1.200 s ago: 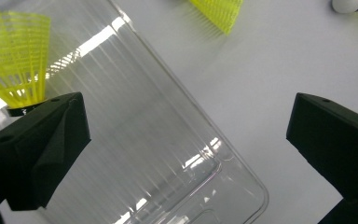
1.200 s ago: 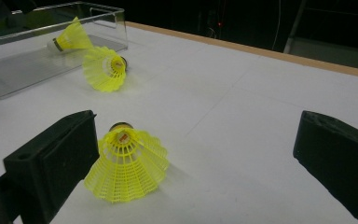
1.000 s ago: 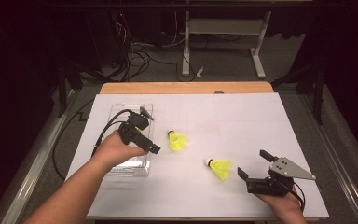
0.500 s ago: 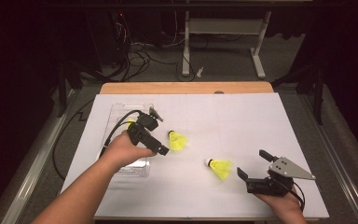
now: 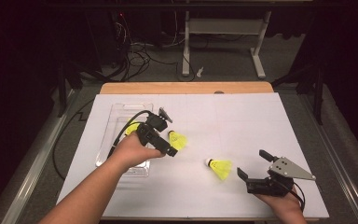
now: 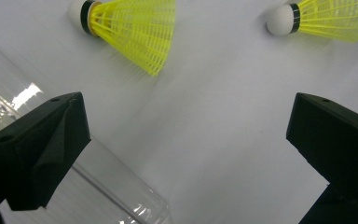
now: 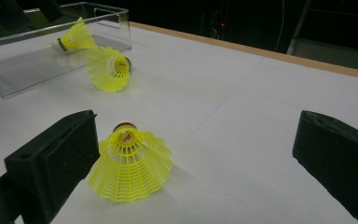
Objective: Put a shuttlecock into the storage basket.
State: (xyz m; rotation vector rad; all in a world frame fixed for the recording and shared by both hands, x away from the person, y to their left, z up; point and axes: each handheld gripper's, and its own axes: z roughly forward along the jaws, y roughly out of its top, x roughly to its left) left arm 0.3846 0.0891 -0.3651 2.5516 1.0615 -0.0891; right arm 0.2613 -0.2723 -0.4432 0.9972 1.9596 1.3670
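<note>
Three yellow shuttlecocks with white cork tips are in play. One (image 5: 130, 128) (image 7: 77, 36) lies inside a clear plastic tray (image 5: 116, 112) (image 7: 28, 70). A second (image 5: 179, 140) (image 6: 133, 29) (image 7: 109, 68) lies on the white table just right of the tray. My left gripper (image 5: 168, 137) (image 6: 186, 107) hovers open right beside it, over the tray's right edge, nothing between its jaws. The third (image 5: 219, 168) (image 6: 326, 17) (image 7: 130, 169) lies further right. My right gripper (image 5: 254, 164) (image 7: 196, 126) rests open on the table just right of it, jaws wide, the shuttlecock close to its left jaw.
White paper (image 5: 242, 121) covers the table, with a wooden strip (image 5: 186, 87) at the far edge. A black cable (image 5: 121, 126) trails from the left gripper across the tray. Beyond the table lie a dark floor, cables and a desk frame (image 5: 223, 28).
My left gripper has moved right from above the tray to beside the nearer shuttlecock. The right gripper and both table shuttlecocks have stayed put.
</note>
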